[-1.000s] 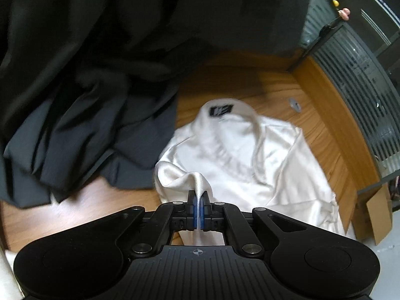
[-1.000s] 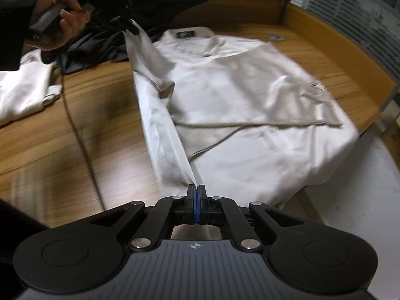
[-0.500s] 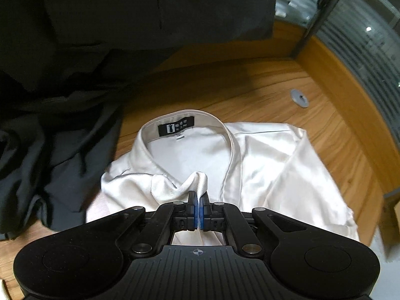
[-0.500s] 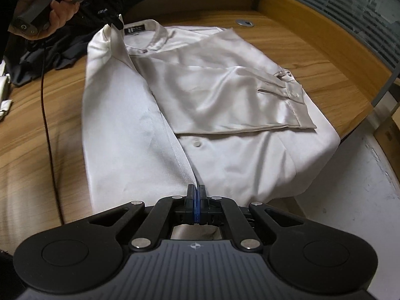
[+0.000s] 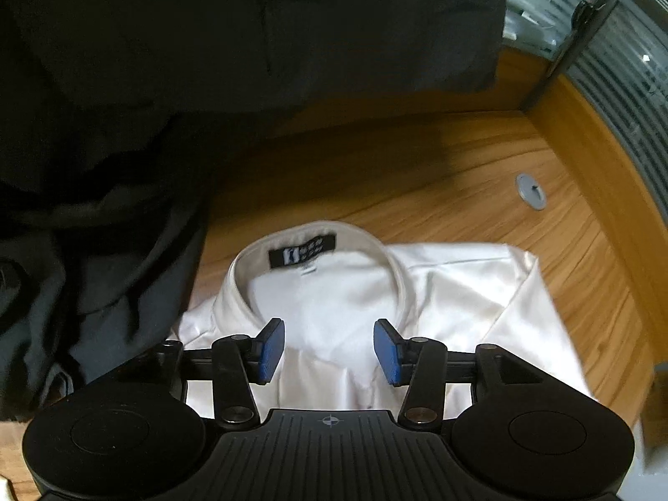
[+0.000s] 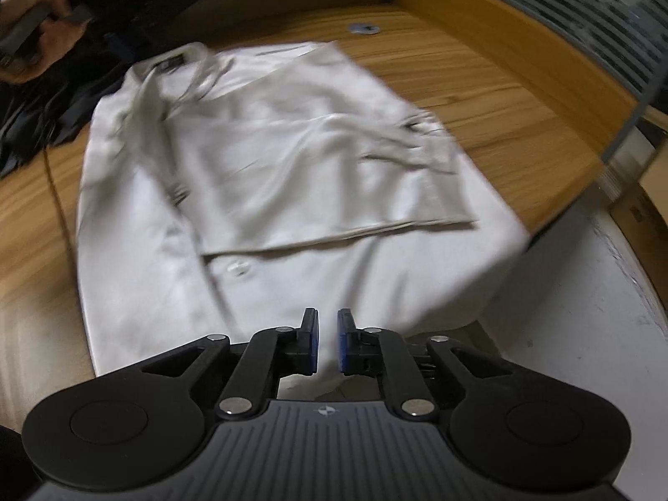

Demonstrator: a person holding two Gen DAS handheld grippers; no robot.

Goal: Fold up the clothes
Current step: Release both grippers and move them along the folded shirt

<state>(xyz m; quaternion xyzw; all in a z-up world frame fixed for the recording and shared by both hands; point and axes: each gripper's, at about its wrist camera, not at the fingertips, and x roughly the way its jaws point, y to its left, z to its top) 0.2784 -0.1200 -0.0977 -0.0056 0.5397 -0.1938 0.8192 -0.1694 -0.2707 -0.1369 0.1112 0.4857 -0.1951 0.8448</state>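
Left wrist view: the left gripper point(image 5: 329, 348) hangs over the collar end of the white shirt point(image 5: 455, 292), its jaws opening and already well spread. Shirt cloth lies below the gap, but neither blue pad presses on it. The collar point(image 5: 313, 246), with its black label point(image 5: 302, 251), sits just ahead of the fingertips, and the shirt's body runs back under the gripper and off to its right. A heap of dark clothes point(image 5: 104, 229) lies to the gripper's left, touching the shirt's shoulder, on the wooden desk point(image 5: 417, 175).

Right wrist view: the right gripper point(image 6: 327, 344) sits at the shirt's hem end point(image 6: 292, 217), jaws opening with only a narrow gap so far. This picture is smeared, yet nothing seems to be caught between the pads. The shirt stretches straight away from the fingertips, long axis in line with them, collar at the far end near the person's hand point(image 6: 31, 48) holding the left gripper.

So each gripper holds one end of that axis. A fold bringing hem towards collar would probably fall to the right gripper, which is nearer the hem.
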